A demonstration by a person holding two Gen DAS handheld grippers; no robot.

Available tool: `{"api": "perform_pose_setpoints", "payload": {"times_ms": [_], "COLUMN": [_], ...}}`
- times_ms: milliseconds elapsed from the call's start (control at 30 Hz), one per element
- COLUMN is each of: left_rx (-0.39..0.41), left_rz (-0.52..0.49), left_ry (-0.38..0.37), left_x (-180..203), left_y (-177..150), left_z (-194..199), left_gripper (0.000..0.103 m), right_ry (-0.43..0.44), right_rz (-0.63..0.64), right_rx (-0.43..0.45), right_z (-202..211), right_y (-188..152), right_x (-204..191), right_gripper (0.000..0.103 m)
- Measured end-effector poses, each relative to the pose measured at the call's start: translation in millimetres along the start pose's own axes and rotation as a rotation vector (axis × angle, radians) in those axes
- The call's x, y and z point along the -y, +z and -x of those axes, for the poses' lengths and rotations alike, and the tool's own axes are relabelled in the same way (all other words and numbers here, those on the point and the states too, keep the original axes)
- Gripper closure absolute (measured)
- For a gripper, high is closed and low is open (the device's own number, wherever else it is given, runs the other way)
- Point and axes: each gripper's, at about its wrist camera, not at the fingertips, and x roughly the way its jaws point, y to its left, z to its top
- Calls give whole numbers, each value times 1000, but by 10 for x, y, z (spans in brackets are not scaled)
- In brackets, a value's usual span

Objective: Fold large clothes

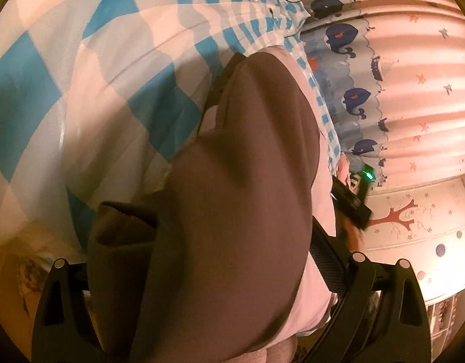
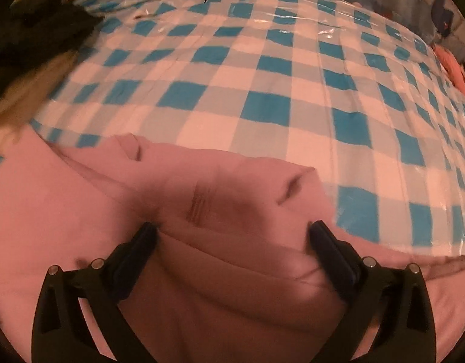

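The right gripper [image 2: 232, 233] points low across the bed, its fingers [image 2: 141, 242] set fairly wide with a bunched fold of the pink garment [image 2: 226, 272] filling the gap between them. The left gripper [image 1: 208, 260] is draped by the same cloth, so I cannot tell its state. The checked bedcover [image 2: 262, 75] stretches ahead of both.
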Motion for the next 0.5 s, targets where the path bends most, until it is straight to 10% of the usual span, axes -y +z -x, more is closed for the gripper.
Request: {"api": "perform_pose_setpoints", "payload": {"times_ms": [167,267,500], "left_rx": [18,16,20], "left_rz": [27,29,36], "left_ry": [-13,-19,2], "left_x": [-62,-43,30], "left_y": [31,31,5], "left_z": [37,-25,-65], "left_gripper": [13,13,13], "right_ry": [4,-55,-25], "right_rz": [99,157,128], "right_rx": [131,59,95], "right_z": [843,653,894], "right_y": [-612,-1109,-1201], "right_x": [-165,-283,-332], "right_gripper": [6,6,6]}}
